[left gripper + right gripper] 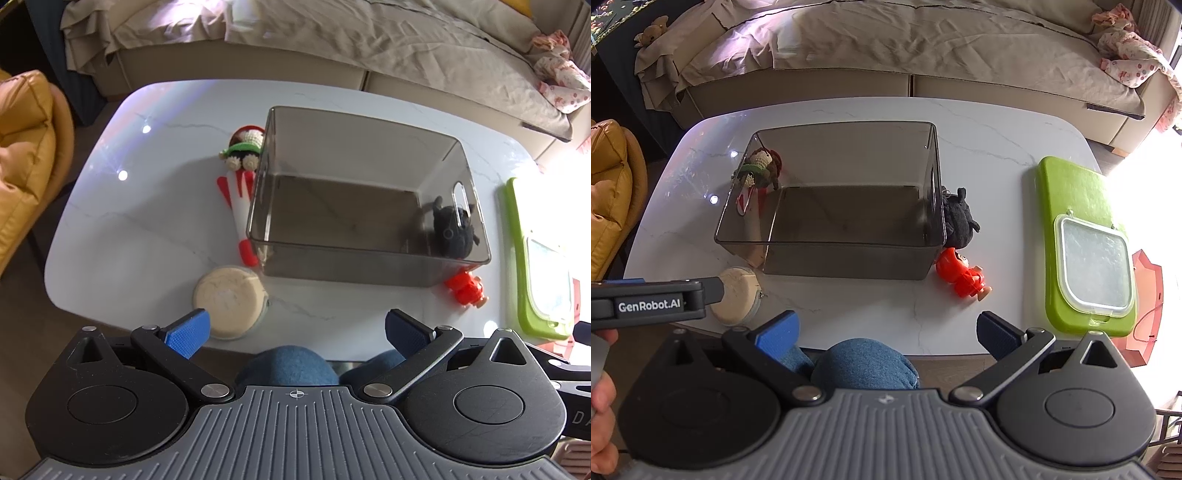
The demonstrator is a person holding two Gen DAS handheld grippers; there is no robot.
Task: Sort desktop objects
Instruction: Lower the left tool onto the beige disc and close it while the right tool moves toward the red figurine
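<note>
A smoky translucent plastic bin stood empty on the white marbled surface; a black plush toy and a red plastic figure lay just beside its right wall; a crocheted doll, a red-and-white rocket toy and a round beige pouch lay by its left; the left gripper and right gripper hung above the near edge, jaws wide apart, holding nothing.

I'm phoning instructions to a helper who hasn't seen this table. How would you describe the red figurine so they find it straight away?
Find the smoky transparent bin in the middle of the white marble table. At its near right corner, outside the bin, the red figurine lies on its side. The black plush just behind it is dark and fuzzy; the figurine is glossy bright red plastic.
</note>
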